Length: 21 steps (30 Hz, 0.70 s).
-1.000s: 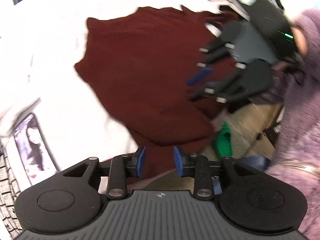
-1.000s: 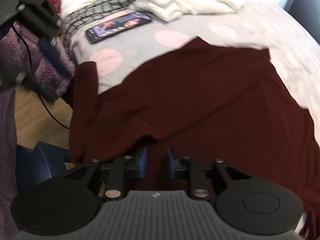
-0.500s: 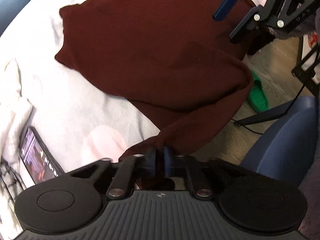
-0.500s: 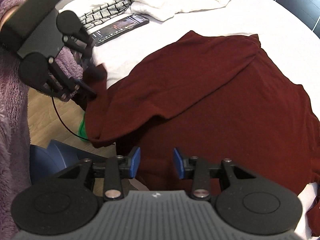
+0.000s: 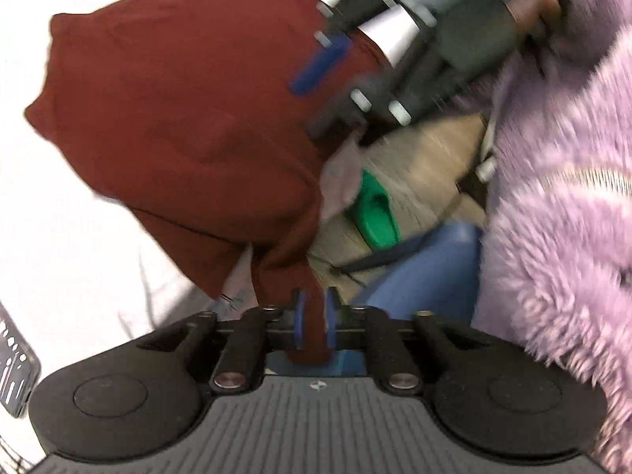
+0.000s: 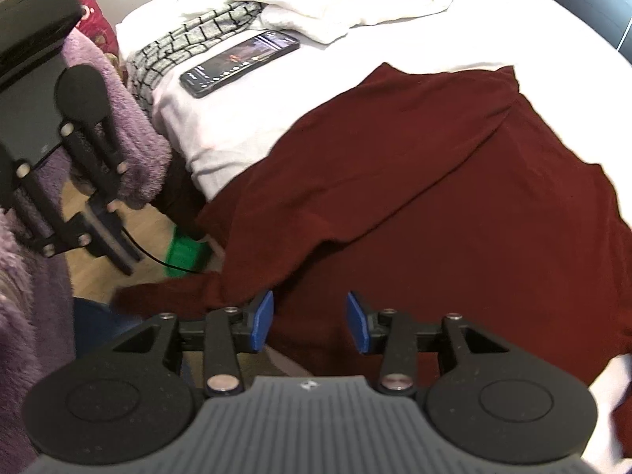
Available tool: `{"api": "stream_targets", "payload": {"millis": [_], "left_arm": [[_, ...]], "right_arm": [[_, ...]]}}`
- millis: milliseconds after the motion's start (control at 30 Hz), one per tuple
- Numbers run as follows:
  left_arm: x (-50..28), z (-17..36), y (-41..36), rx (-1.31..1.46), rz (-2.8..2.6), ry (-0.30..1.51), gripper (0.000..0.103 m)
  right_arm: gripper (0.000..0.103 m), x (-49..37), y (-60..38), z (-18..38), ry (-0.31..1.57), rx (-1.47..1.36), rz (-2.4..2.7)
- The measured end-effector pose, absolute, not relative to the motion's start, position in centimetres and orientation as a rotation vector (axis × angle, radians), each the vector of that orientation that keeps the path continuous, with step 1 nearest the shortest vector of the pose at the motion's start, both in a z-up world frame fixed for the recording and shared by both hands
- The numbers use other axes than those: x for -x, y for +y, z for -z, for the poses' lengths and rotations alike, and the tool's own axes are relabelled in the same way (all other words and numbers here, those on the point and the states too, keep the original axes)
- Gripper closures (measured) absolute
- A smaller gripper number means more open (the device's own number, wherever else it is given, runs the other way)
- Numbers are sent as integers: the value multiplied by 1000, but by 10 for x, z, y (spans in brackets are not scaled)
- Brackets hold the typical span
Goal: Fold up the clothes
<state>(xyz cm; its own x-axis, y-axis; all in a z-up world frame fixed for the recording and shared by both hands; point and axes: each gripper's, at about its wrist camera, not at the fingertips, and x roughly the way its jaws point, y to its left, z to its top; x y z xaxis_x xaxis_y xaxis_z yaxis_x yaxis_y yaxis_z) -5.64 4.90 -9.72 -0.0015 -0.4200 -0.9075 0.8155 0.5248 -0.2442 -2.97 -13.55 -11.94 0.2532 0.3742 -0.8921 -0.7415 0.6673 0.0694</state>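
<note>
My left tool (image 5: 314, 318) pinches a narrow strip of the soft maroon garment (image 6: 434, 181); my right tool (image 6: 310, 322) gapes wide above its rumpled folds.

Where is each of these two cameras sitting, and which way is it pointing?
Left wrist view: sits on the left gripper, looking along its fingers, which pinch the red garment; the purple fleece sleeve shows.
Right wrist view: sits on the right gripper, open, looking over the bed at a phone.
Both show the garment, a green slipper and the opposite gripper.
</note>
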Motion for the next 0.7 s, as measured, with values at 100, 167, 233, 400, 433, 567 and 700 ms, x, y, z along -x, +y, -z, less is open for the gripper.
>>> {"api": "stream_targets", "payload": {"millis": [100,167,233,400,433,567,700], "left_arm": [[45,92,58,-327,929,1194,75],[38,93,62,-298,852,1185,75],[31,99,61,-306,798,1191,75],[17,112,57,-313,763,1189,75],[15,115,58,-316,762,1188,75],[13,119,59,-311,759,1183,75],[18,119,59,-295,756,1175,75]], "right_arm": [[58,30,-134,123,1092,344,-791],[58,29,-133,126,1103,312,-783],[58,28,-131,130,1119,273,-771],[59,16,-128,157,1220,115,-691],[59,14,-127,163,1241,79,-681],[99,13,-127,166,1228,18,-681],[101,9,-143,142,1184,-36,-657]]}}
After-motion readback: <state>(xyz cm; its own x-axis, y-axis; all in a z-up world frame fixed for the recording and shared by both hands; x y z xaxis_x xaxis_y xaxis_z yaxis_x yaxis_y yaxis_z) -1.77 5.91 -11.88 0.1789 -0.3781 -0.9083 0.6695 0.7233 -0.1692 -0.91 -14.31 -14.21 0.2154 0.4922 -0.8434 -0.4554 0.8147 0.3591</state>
